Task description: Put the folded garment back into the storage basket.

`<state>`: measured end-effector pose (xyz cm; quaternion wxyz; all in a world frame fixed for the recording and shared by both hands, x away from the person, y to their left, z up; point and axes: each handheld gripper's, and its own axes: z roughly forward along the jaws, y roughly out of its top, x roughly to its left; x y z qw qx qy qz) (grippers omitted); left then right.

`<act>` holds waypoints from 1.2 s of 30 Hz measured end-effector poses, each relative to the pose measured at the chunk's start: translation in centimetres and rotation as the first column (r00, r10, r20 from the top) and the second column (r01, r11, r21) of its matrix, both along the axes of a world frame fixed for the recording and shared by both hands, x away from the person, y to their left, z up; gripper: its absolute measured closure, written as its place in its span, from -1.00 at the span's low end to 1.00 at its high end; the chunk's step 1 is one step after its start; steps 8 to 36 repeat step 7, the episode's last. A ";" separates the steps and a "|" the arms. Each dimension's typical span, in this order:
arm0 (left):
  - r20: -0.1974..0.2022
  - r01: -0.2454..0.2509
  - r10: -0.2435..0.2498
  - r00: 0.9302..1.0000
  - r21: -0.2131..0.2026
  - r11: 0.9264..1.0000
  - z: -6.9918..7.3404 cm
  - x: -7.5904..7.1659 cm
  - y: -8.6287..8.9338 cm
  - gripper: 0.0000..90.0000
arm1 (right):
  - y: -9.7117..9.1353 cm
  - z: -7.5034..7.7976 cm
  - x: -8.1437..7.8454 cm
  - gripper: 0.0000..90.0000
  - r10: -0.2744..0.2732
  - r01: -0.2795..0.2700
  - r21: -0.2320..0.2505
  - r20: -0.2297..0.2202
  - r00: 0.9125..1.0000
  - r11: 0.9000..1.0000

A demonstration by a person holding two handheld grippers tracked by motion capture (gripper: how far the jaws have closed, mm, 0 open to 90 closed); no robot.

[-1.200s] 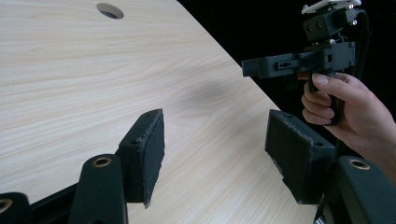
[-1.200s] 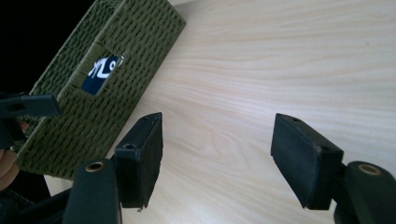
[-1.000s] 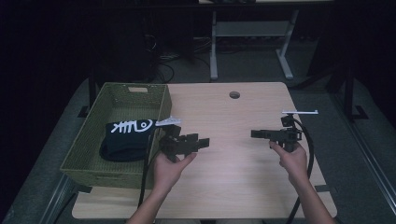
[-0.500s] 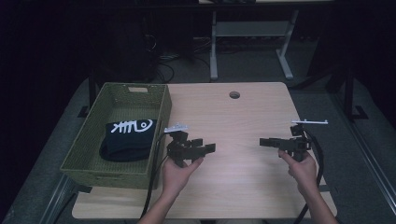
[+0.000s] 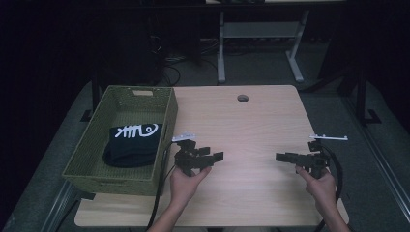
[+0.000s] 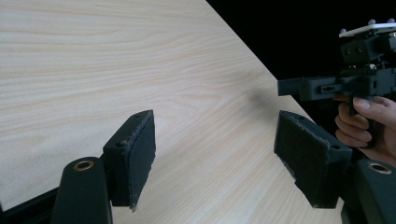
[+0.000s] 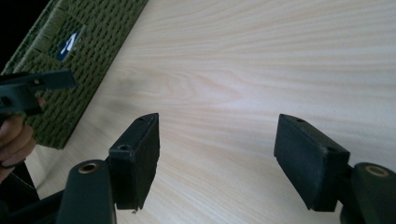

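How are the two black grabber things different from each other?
The left gripper sits beside the green basket; the right gripper is near the table's far right edge. The left gripper points right, the right gripper points left, so they face each other. Both are black, hand-held, with jaws open and nothing between them.

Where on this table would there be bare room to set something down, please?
The table is bare between the left gripper and the right gripper, and across the far part around the round hole. The near edge between the forearms is free too. The left side is crowded: the green basket sits there, holding a folded black cloth.
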<state>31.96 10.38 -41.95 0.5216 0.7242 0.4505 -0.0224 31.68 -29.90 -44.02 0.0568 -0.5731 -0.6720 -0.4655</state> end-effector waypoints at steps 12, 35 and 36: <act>-0.002 0.004 -0.004 1.000 -0.002 1.000 -0.5 -0.2 -0.2 -0.35 | -0.6 -0.5 -1.2 -0.34 -0.004 0.004 -0.007 0.011 1.000 1.000; -0.002 0.004 -0.004 1.000 -0.002 1.000 -0.5 -0.2 -0.2 -0.35 | -0.6 -0.5 -1.2 -0.34 -0.004 0.004 -0.007 0.011 1.000 1.000; -0.002 0.004 -0.004 1.000 -0.002 1.000 -0.5 -0.2 -0.2 -0.35 | -0.6 -0.5 -1.2 -0.34 -0.004 0.004 -0.007 0.011 1.000 1.000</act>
